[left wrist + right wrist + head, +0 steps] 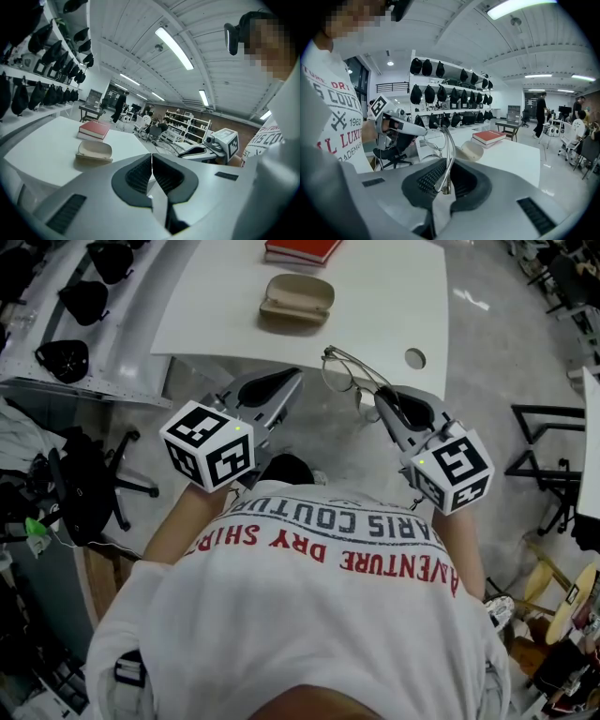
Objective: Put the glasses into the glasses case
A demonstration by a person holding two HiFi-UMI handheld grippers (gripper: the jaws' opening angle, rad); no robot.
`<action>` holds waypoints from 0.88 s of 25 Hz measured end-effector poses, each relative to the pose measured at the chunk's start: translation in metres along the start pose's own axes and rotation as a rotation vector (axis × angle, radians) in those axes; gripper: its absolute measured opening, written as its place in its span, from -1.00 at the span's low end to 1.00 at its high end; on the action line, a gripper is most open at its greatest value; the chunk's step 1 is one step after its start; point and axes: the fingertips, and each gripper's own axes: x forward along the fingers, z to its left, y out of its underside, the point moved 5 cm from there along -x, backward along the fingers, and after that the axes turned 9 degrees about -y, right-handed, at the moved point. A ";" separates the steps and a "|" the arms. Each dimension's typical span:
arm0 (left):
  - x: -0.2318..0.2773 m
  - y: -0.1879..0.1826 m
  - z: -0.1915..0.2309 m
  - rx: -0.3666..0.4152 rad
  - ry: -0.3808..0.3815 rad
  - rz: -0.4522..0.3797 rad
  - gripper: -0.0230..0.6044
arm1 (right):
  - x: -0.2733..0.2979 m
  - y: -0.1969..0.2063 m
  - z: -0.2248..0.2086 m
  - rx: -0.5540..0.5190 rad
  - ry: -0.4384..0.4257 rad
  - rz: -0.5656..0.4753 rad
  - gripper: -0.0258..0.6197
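Thin wire-framed glasses hang in the air just in front of the white table's near edge. My right gripper is shut on one temple arm; in the right gripper view that arm rises from between the pads of the right gripper. A beige clamshell glasses case lies on the table and looks closed; it also shows as the case and the case. My left gripper hovers left of the glasses, shut and empty, its jaws meeting at the left gripper.
A red book lies on the table behind the case. A round hole sits near the table's right corner. Shelves with black helmets stand at the left. An office chair is on the floor at the left.
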 end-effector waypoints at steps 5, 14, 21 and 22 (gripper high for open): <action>0.004 -0.004 0.018 -0.010 -0.011 0.010 -0.83 | 0.017 -0.006 -0.010 -0.013 -0.005 0.021 -0.80; 0.032 -0.031 0.068 -0.018 -0.020 0.033 -0.83 | 0.061 -0.026 -0.048 0.023 -0.033 0.043 -0.80; 0.058 -0.047 0.110 -0.023 -0.010 0.054 -0.83 | 0.102 -0.043 -0.075 0.019 -0.036 0.084 -0.80; 0.062 -0.047 0.116 -0.023 -0.011 0.059 -0.83 | 0.107 -0.044 -0.080 0.020 -0.036 0.088 -0.80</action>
